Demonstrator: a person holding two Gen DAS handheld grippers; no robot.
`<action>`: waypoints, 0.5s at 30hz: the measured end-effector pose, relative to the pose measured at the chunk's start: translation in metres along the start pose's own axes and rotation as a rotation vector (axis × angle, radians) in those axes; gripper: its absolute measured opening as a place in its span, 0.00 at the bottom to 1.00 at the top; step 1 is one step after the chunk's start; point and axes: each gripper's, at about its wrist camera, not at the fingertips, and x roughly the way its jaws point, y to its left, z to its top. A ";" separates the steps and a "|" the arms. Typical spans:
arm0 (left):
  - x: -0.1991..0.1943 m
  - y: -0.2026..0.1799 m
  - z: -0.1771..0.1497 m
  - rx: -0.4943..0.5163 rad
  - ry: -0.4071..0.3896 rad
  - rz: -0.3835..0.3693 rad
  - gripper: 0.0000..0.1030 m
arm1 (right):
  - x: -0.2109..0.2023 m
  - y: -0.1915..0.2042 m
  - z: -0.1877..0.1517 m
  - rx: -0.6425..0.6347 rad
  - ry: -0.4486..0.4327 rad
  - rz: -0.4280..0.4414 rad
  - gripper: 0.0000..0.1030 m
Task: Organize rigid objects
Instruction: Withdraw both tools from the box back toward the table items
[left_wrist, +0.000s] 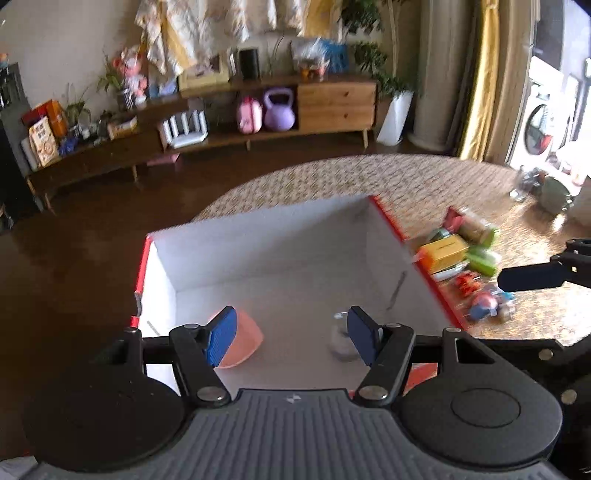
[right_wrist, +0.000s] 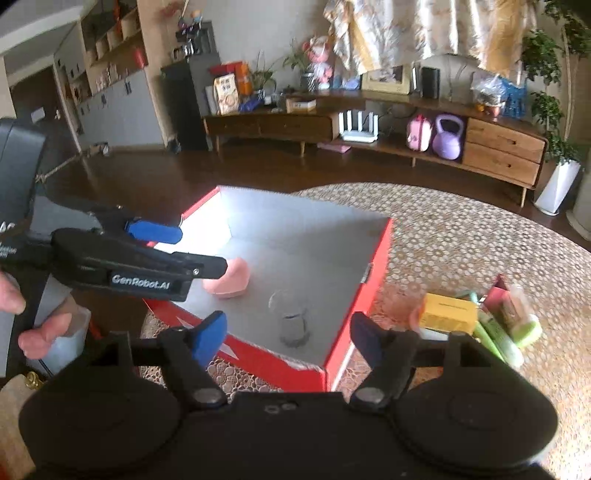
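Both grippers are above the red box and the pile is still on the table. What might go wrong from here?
1. The clear glass stands in the red box beside the pink bowl; a hard item dropped in might tip or crack it.
2. The pile is tightly packed, so grabbing the yellow box may nudge the green tubes away.
3. The left gripper and right gripper, both empty and open, are close together and might collide.

Both grippers up, empty and angled downward.
Left gripper (left_wrist: 291, 334) jaws apart, a hand (right_wrist: 35, 328) gripping its handle; right gripper (right_wrist: 288, 338) spread wider, seemingly holding nothing.
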 end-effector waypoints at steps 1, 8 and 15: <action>-0.005 -0.005 -0.001 0.002 -0.016 -0.001 0.64 | -0.006 -0.002 -0.003 0.007 -0.009 0.001 0.74; -0.035 -0.044 -0.017 0.011 -0.121 -0.016 0.74 | -0.040 -0.022 -0.029 0.070 -0.068 -0.019 0.81; -0.048 -0.082 -0.029 0.001 -0.172 -0.068 0.75 | -0.072 -0.052 -0.067 0.120 -0.108 -0.056 0.91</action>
